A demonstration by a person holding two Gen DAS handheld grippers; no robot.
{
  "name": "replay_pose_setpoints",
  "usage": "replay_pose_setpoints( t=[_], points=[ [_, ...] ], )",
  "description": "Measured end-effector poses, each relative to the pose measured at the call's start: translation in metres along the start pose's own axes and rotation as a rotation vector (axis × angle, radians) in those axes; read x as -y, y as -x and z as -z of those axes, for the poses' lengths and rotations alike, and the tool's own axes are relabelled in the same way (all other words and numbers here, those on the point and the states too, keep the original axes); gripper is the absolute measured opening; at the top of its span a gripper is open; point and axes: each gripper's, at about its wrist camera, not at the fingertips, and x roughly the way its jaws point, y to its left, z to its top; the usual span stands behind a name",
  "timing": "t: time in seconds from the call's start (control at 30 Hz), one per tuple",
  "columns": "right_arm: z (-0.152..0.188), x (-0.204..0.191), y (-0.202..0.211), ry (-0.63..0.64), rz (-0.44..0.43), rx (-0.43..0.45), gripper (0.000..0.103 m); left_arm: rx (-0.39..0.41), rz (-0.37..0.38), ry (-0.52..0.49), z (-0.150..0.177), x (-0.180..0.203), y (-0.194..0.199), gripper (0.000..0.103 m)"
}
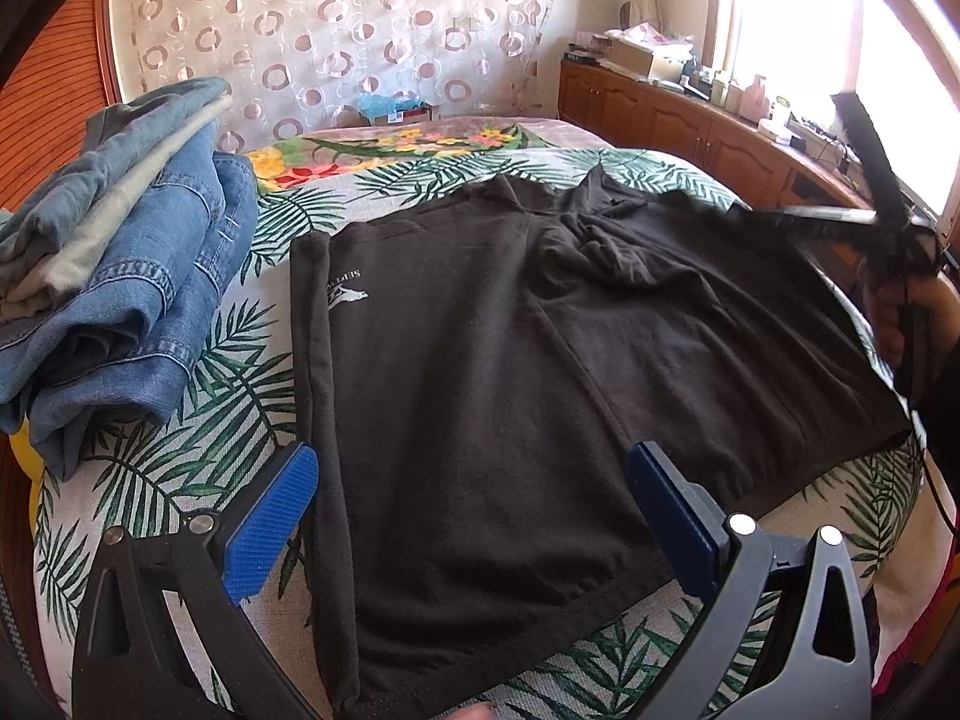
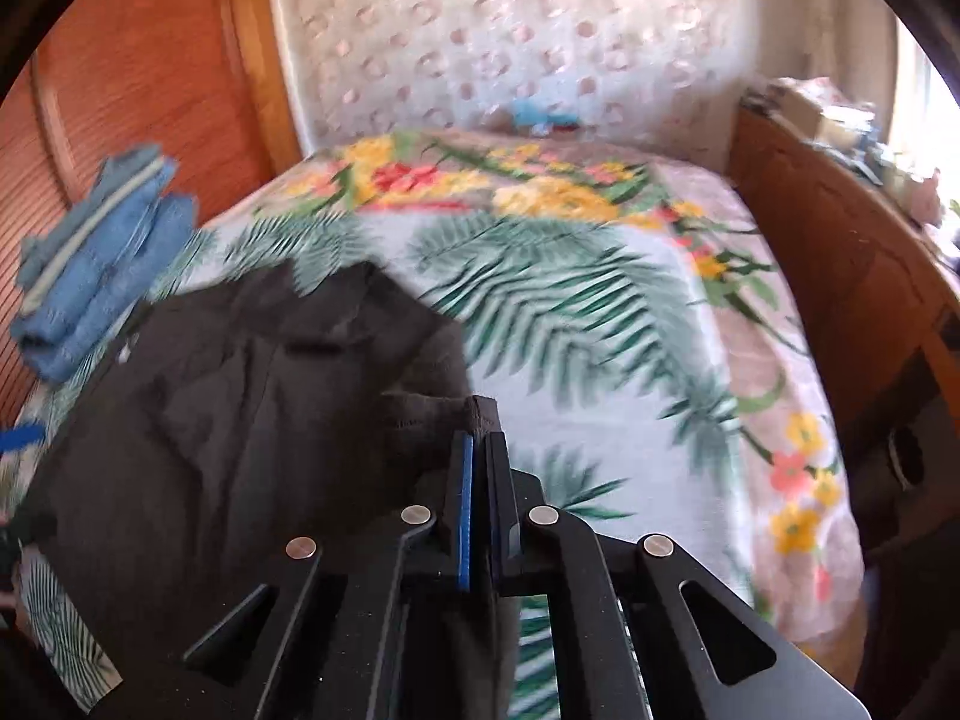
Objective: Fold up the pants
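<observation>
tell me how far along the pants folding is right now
Done: the black pants lie folded over on the leaf-print bedspread, beside a stack of folded jeans. In hand: the right gripper is shut on a bunched edge of the pants; the left gripper hangs open over the near hem. Left: probably another fold, then onto the stack.

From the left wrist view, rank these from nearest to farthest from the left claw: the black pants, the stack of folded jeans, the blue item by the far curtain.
1. black pants: lying directly under and between the open left claw.
2. stack of folded jeans: off to the left on the bed.
3. blue item: at the bed's far end, against the curtain.
</observation>
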Motion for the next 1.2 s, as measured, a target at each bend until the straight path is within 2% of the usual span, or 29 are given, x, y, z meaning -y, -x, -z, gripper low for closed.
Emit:
replay_pose_setpoints(
  t=[0.1, 0.2, 0.47, 0.53, 0.6, 0.63, 0.7, 0.83, 0.93, 1.1, 1.2],
  points=[
    [-0.004, 0.021, 0.009, -0.063, 0.066, 0.032, 0.003, -0.022, -0.011, 0.001, 0.001, -0.002, -0.005, 0.103],
    [-0.004, 0.040, 0.008, -0.117, 0.129, 0.028, 0.003, -0.036, -0.017, 0.006, 0.002, -0.004, -0.009, 0.103],
    [-0.003, 0.048, -0.020, -0.128, 0.222, -0.056, 0.003, -0.061, -0.019, 0.001, 0.006, -0.006, -0.014, 0.103],
    [-0.002, 0.046, -0.021, -0.135, 0.230, -0.073, 0.008, -0.061, -0.018, 0.000, 0.007, -0.006, -0.014, 0.103],
    [0.000, 0.042, -0.016, -0.127, 0.261, -0.071, 0.019, -0.066, -0.017, 0.003, 0.007, -0.006, -0.015, 0.103],
    [-0.010, 0.039, -0.016, -0.121, 0.259, -0.064, 0.020, -0.068, -0.016, 0.004, 0.007, -0.006, -0.016, 0.103],
    [-0.005, 0.028, -0.004, -0.109, 0.223, -0.043, 0.023, -0.070, -0.018, 0.001, 0.007, -0.006, -0.016, 0.103],
    [0.018, 0.010, 0.024, -0.086, 0.146, -0.032, 0.026, -0.079, -0.021, -0.001, 0.007, -0.005, -0.018, 0.103],
    [0.040, -0.008, 0.040, -0.050, 0.123, -0.032, 0.026, -0.079, -0.021, -0.002, 0.007, -0.005, -0.019, 0.103],
    [0.075, -0.016, 0.053, -0.027, 0.153, -0.067, 0.026, -0.080, -0.020, -0.001, 0.008, -0.005, -0.018, 0.103],
    [0.082, -0.012, 0.062, -0.049, 0.194, -0.066, 0.026, -0.077, -0.020, 0.000, 0.008, -0.005, -0.019, 0.103]
  ],
)
